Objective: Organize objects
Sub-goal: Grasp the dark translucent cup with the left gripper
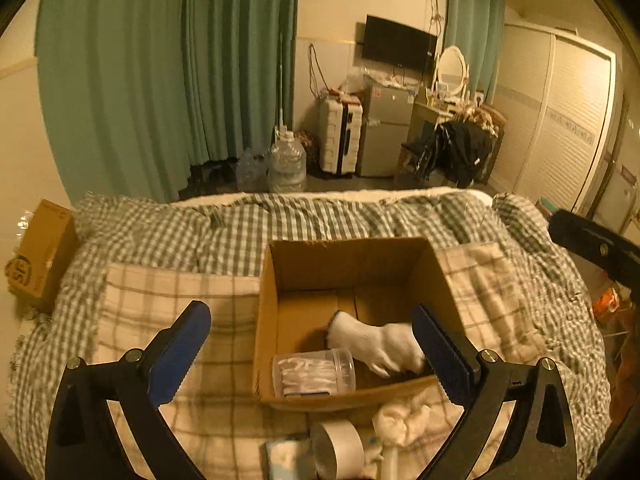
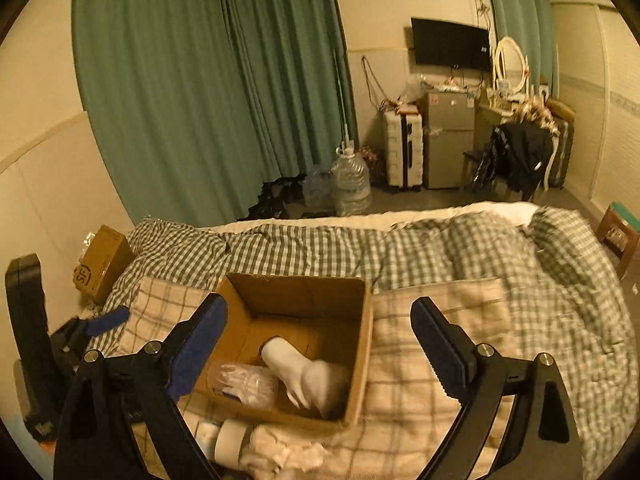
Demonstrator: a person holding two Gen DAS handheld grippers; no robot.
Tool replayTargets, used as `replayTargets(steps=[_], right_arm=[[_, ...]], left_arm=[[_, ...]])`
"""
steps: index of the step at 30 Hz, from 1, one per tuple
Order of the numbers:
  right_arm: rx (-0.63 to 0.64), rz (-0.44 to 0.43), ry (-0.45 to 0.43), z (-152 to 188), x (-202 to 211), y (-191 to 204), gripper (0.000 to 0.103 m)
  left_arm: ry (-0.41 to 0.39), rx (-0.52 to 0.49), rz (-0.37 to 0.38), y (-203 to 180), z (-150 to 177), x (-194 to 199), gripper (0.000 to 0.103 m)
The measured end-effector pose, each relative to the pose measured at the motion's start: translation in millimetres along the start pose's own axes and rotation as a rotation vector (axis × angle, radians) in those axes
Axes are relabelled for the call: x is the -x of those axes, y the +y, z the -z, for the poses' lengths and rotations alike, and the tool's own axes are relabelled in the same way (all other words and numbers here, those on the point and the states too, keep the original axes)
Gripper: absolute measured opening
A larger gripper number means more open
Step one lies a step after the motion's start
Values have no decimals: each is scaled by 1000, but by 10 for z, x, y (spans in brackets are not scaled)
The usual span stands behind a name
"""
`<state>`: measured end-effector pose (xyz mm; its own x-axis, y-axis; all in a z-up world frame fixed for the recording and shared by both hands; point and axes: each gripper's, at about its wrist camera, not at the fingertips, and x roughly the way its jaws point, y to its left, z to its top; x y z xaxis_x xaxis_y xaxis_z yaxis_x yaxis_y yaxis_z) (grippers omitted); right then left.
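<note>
Bedroom under warm light; work surface was a bed [image 1: 520, 288] with a green-checked quilt and a cream plaid blanket [image 1: 168, 300] laid over it.

Nearest the left camera, on the blanket: a roll of white tape [image 1: 338, 446] lying on its side, with a crumpled white cloth [image 1: 404, 414] just beside it, both in front of the box. Left gripper [image 1: 316, 356] hung above them, jaws spread wide with nothing between them. Right gripper [image 2: 320, 350] likewise wide apart and empty, over the box and blanket.

Open cardboard box [image 1: 344, 264] sat on the blanket, flaps up. Inside, against the near wall, a clear plastic jar [image 1: 314, 372] of white items lay on its side; a white glove [image 1: 376, 344] lay beside it on the box floor, blurred in the right view.

Left of the bed, against the wall: a closed shipping carton [image 1: 40, 256].

Beyond the bed: clear water jugs [image 1: 286, 164] on the floor, green curtains [image 1: 160, 80], a white suitcase [image 1: 340, 136] beside a small fridge [image 1: 386, 128], a wall television [image 1: 398, 42], an oval mirror [image 1: 452, 66], and dark clothing over a chair [image 1: 464, 148].
</note>
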<state>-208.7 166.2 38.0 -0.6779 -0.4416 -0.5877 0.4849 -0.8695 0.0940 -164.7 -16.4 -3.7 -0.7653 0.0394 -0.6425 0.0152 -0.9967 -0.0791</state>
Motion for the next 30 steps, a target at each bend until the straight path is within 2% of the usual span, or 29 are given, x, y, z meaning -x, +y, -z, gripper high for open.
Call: replayTargets(steps=[7,12,22,30], right_arm=[[85,56,-35,186,690,125,93],[100,89,-24,490,866,168,93],[102,98,139,1252,337,159,93],[59,94,265,1667,-137,38,93]], left_arm=[[-28,76,-26,95,199,578,103],[-15,114,-65,158,547,659,103],[158,132,-79,103,1292,114,103],[341,116,2,-30,1688,-361,103]])
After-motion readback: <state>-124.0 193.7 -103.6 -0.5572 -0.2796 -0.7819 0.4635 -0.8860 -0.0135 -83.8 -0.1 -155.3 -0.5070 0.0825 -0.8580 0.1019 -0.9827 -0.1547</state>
